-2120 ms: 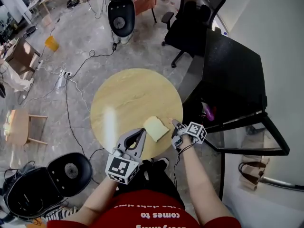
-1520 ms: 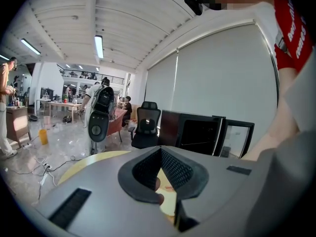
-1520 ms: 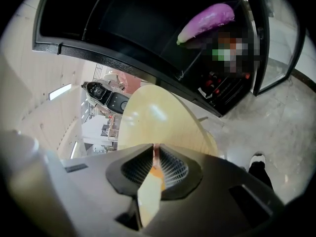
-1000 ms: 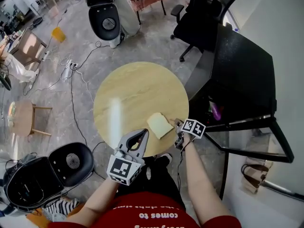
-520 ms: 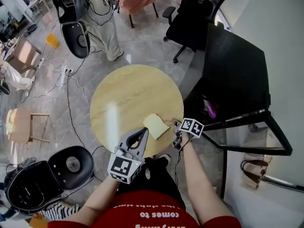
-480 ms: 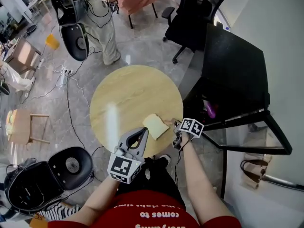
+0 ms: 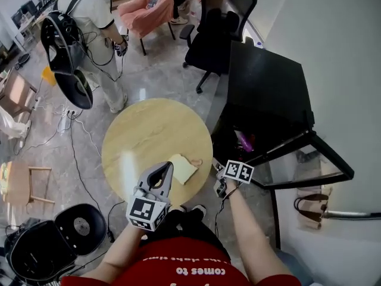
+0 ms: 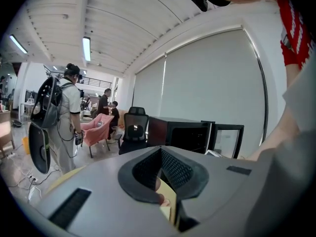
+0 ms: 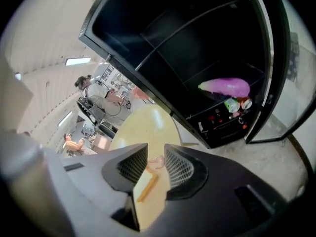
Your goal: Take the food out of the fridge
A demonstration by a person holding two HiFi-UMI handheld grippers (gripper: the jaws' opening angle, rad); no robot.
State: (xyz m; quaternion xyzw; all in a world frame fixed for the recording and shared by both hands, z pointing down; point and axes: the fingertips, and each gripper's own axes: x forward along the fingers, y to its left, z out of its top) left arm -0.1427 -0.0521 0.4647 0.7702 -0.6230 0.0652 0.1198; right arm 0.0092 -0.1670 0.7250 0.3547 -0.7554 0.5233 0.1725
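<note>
Since a second ago the right gripper has lifted off the near edge of the round wooden table, and the person with the backpack has walked farther off across the room. The right gripper's jaws have just been opening; they stand apart with nothing between them. Through their gap show only the tabletop, the edge of the bread slice and a small pale pink scrap whose kind I cannot tell.

The bread slice lies flat on the table near the person's side, where it lay before, and the pink scrap lies just beside its far right corner. The left gripper hovers over the near edge of the table, just left of the bread. Its jaws meet at the tips and hold nothing.

To the right of the table stands the black fridge, its glass door swung wide open toward the person. A purple eggplant lies inside on a lower shelf. In the right gripper view, a green-topped can and a red-topped can sit just below the eggplant. Both grippers are well apart from the fridge's inside. A black office chair stands behind the fridge, and a pink armchair stands farther back.
</note>
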